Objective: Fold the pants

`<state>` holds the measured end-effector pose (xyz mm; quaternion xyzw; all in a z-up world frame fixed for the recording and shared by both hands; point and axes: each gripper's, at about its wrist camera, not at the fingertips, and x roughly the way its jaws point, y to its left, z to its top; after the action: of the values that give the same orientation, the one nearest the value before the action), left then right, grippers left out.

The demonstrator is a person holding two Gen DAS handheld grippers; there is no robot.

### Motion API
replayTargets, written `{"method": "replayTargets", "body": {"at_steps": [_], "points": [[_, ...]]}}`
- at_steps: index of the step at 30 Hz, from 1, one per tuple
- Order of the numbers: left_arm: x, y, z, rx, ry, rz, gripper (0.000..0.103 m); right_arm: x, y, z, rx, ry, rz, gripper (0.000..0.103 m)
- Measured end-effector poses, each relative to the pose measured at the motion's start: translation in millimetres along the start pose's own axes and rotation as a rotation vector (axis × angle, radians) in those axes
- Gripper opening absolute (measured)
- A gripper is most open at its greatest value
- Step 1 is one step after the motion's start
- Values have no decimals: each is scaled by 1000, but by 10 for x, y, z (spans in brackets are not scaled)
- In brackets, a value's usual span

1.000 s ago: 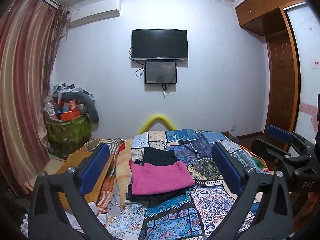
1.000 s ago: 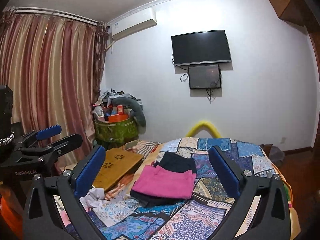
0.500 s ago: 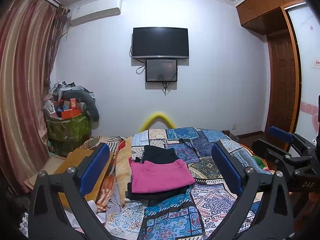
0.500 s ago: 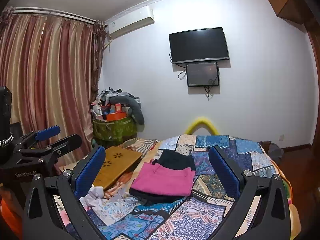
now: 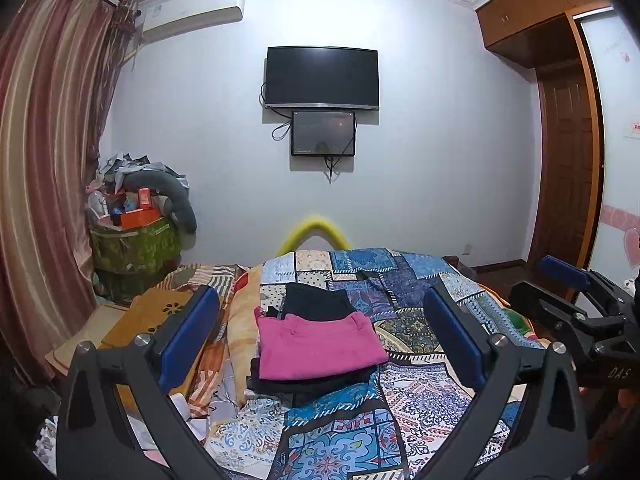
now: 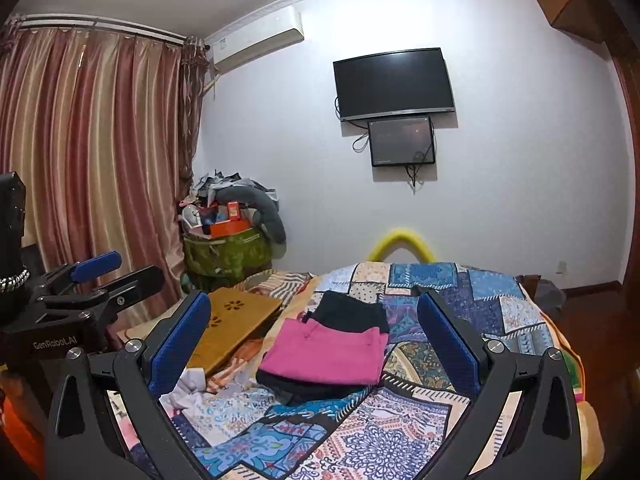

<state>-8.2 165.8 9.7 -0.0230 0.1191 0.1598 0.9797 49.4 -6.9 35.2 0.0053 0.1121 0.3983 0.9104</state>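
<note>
Folded pink pants (image 5: 316, 346) (image 6: 328, 350) lie on top of a folded dark garment (image 5: 316, 304) (image 6: 352, 312) in the middle of the patchwork bedspread (image 5: 400, 408) (image 6: 380, 420). My left gripper (image 5: 320, 340) is open, held above the bed short of the stack, with nothing between its blue pads. The right gripper (image 6: 316, 340) is open too, also back from the stack and empty. In the left wrist view the right gripper (image 5: 576, 300) shows at the right edge; in the right wrist view the left gripper (image 6: 108, 276) shows at the left edge.
A wooden lap desk (image 6: 236, 328) and crumpled cloths (image 6: 188, 390) lie on the bed's left side. A green bin heaped with clutter (image 5: 132, 248) stands by the curtain (image 6: 92, 160). A TV (image 5: 322, 78) hangs on the far wall; a wardrobe and door (image 5: 568, 180) are at right.
Both grippers have drifted slightly, so the view has shifted down a little; the stack of pants lies as before and both grippers stay open.
</note>
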Motion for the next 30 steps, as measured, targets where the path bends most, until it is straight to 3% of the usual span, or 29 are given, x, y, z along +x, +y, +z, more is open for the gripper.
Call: {"method": "replayTargets", "body": {"at_steps": [30], "points": [[44, -2, -31, -22, 10, -38, 103, -27, -19, 1, 12, -4, -8, 103]]}}
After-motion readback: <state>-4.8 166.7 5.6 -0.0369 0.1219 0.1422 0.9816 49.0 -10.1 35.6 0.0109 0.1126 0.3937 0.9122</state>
